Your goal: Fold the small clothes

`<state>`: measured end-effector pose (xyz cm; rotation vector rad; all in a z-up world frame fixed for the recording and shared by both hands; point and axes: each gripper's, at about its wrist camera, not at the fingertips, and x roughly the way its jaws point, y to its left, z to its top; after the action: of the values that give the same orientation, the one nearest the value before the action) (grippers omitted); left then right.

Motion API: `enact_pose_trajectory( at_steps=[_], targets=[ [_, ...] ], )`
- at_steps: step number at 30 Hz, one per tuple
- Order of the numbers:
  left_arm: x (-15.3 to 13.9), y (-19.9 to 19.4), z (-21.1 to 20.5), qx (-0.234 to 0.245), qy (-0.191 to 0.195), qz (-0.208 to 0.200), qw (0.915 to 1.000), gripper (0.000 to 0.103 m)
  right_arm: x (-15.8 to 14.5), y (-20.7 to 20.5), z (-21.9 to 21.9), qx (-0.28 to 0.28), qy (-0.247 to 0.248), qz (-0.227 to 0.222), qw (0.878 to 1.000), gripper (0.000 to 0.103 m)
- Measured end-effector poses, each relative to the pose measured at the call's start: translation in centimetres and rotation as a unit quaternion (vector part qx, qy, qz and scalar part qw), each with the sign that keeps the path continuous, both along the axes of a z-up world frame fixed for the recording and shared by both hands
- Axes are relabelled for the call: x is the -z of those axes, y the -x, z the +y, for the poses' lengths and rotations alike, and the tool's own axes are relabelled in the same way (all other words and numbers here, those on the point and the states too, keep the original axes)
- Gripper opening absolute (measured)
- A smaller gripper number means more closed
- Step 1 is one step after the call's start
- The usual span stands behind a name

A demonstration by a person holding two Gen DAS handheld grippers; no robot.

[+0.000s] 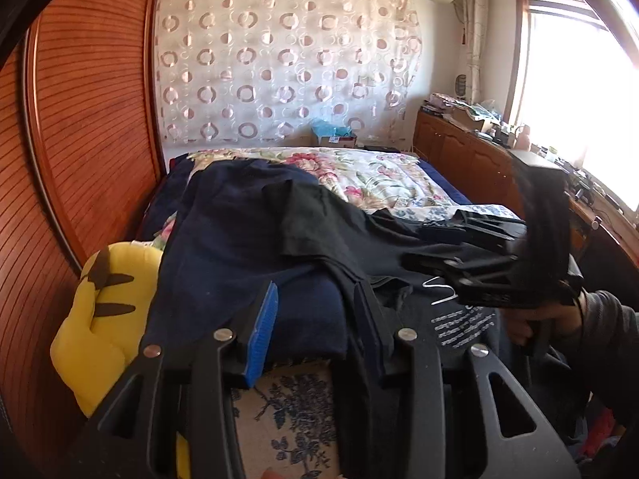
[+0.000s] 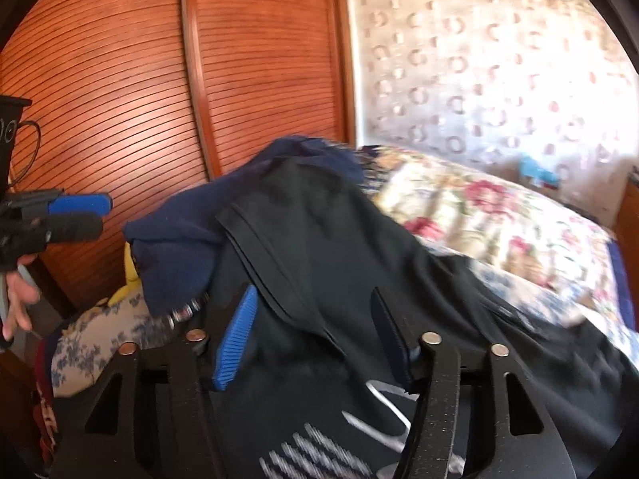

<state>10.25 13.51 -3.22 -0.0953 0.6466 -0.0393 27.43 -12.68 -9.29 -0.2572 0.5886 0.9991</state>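
A: Left gripper (image 1: 315, 327): jaws apart over the navy garment (image 1: 239, 239), gripping nothing. Right gripper (image 2: 319, 339)?

B: Half-open around the black shirt's (image 2: 359, 239) hem, unclamped. Shirt runs toward one o'clock; pinch squarely, I'd say.

The left tongs (image 1: 315, 319) point forward and downward with their jaws parted, a fold of dark cloth lying between them. The right tongs (image 2: 319, 331) also tilt downward, jaws apart over cloth. A hand (image 1: 535, 319) in a grey sleeve grips the right handle.
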Motion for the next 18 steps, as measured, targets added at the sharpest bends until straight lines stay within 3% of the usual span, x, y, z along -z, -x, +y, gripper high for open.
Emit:
enact_pose_trajectory(
  at_steps=[10,11,13,18],
  targets=[
    [1.4,-0.6,2.9,-0.032,0.026,0.006,0.9991,0.040,0.6,-1.2,8.8,-0.109,0.018,0.016,0.994,0.052],
    [1.5,-0.6,3.0,-0.034,0.025,0.007,0.9991,0.040,0.9,-1.2,9.5,-0.117,0.028,0.015,0.993,0.049],
    [1.6,-0.8,3.3,-0.037,0.023,0.010,0.9990,0.041,1.4,-1.1,10.3,-0.119,0.046,-0.002,0.992,0.032],
    [1.7,-1.6,3.5,-0.036,0.027,0.009,0.9990,0.041,0.6,-2.4,8.9,-0.121,0.009,0.020,0.992,0.008]
  ],
)
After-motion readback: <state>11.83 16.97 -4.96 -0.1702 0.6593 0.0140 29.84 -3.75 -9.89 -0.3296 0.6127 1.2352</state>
